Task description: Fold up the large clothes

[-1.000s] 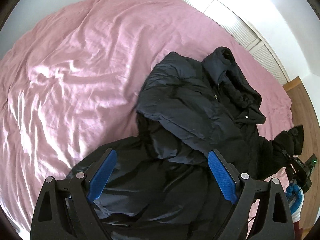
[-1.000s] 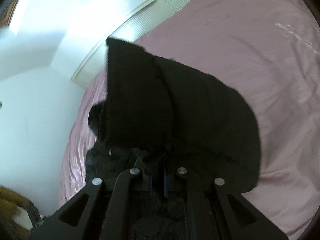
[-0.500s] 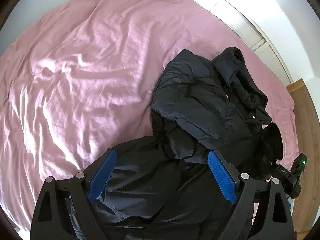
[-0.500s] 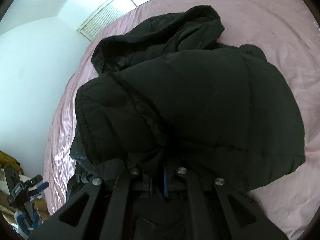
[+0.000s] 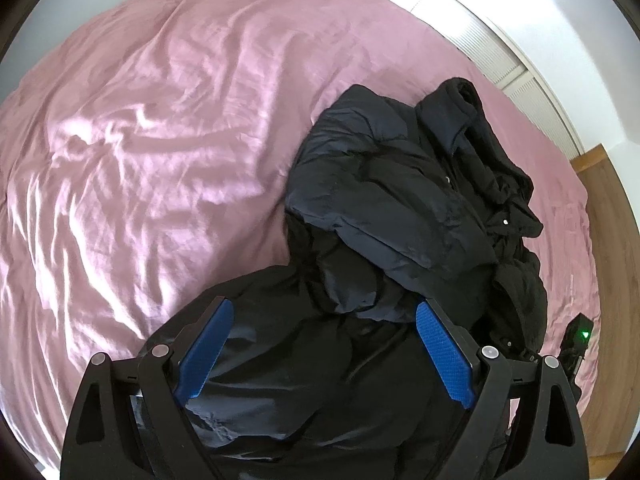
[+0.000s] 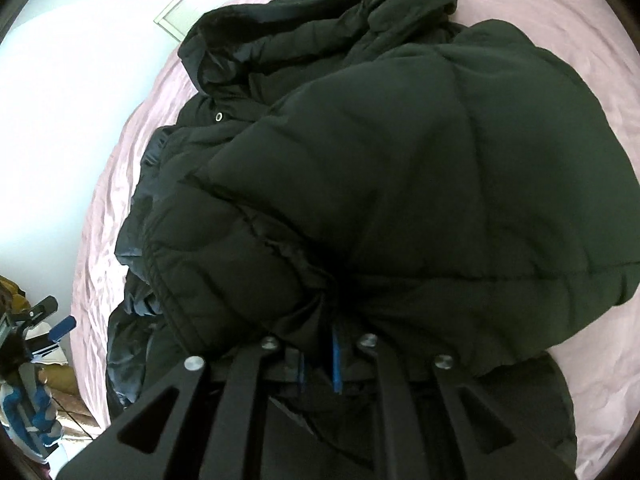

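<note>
On bed (image 5: 160, 120), jacket (image 6: 420, 168) now lowered

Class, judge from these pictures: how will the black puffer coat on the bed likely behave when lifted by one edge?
The black puffer coat is probably floppy: it lies slumped in soft folds on the pink sheet. Its quilted padding suggests bulky but light. The shiny shell may slip, though the right tongs are shut on a bunched fold; the left tongs are open.

Jacket (image 5: 392, 208) hem cut off below
</note>
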Available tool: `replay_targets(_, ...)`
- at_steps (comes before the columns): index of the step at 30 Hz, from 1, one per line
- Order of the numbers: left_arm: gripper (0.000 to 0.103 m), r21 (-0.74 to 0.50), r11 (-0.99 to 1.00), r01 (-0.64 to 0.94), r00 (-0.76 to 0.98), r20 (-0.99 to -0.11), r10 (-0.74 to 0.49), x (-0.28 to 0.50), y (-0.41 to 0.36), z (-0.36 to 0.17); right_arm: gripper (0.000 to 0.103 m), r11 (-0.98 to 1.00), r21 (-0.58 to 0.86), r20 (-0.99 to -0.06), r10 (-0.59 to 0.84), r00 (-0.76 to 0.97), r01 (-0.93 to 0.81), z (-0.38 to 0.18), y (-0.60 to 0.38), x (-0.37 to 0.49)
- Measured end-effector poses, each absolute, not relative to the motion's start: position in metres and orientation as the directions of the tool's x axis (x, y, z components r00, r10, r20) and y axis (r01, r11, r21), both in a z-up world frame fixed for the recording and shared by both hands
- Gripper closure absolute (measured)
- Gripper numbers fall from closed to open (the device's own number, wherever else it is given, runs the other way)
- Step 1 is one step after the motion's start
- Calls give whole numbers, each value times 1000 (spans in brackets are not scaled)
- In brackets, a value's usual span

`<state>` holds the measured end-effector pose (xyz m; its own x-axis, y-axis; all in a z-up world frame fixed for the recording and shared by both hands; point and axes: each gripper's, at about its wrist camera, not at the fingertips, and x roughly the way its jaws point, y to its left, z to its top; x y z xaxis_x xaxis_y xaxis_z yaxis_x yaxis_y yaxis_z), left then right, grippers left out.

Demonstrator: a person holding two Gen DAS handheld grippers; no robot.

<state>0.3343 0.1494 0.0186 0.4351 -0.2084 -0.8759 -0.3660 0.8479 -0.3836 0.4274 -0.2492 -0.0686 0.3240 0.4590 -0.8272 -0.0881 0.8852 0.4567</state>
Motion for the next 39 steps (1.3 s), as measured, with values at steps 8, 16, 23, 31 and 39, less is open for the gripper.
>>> replay_targets(8,11,-379,864,-330,425,-878,-222,341,129,20,92,878,470,-818,473,328,-91,-74,-239,435)
replay_targets(16,11,-373,873,-314,423,-878,-223,345,115,23,90,886,454,-832,459,312,-91,-77,-242,435)
replay_targets(23,11,-379,881,-284,431,-871,-236,354,95,26,53,880,449,-826,474,305,-151,-58,-240,417)
replay_targets(31,11,-381,903,-198,432,-861,-269,379,53,26,50,859,453,-790,511,340,-239,-20,-254,391)
replay_targets(39,11,-356,933,-54,414,-858,-304,423,-18,13,50,913,366,-796,409,446,-183,1,-304,416)
